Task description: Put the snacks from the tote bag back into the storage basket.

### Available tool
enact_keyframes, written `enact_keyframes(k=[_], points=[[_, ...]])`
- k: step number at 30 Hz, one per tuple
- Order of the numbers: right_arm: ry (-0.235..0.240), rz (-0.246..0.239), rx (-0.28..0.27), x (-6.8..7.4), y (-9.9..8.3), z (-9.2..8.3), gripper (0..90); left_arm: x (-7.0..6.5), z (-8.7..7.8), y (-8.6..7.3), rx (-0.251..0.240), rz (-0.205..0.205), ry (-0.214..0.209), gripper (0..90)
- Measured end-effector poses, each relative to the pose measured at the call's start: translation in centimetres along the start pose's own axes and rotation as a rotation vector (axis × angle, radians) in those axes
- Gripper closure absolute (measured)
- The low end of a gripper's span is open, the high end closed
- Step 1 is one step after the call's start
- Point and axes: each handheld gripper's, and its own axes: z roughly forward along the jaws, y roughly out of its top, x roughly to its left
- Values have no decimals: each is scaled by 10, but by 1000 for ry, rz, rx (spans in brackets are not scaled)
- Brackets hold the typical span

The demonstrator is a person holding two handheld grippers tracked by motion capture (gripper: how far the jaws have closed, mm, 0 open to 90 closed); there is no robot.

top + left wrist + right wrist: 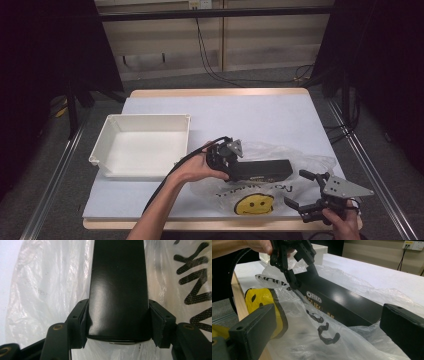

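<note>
The box (pixel 263 170), lower centre of the high view, lies on the bag (pixel 280 192). Stiff, smooth, probably light; its narrow end suits gripping. The left gripper (pixel 117 322) clamps that end; the right gripper (pixel 306 192) gapes empty, lower right.

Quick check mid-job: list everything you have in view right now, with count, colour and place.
Oreo box: 1, black, lying on the plastic bag, one end clamped by the left gripper.
Plastic bag: 1, clear with black lettering and a yellow smiley, front right of the table.
Bin: 1, white, left side of the table.
Table: 1, white top with wooden edge.
Left gripper: 1, black, shut on the box end.
Right gripper: 1, black, jaws open, at the bag's right edge.
</note>
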Motion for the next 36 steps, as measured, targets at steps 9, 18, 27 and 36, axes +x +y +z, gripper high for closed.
enact_keyframes(k=[9, 18, 27, 36], points=[[-1, 5, -2, 1, 0, -1, 4, 2, 1, 0, -8, -24, -46, 380], [-2, 2, -1, 1, 0, 0, 4, -2, 3, 10, -49, -18, -24, 336], [9, 1, -2, 1, 0, -1, 5, -3, 9, 23, -70, -14, -2, 312], [14, -4, -5, 1, 0, -1, 5, -9, 27, 24, 0, 0, 49, 348]])
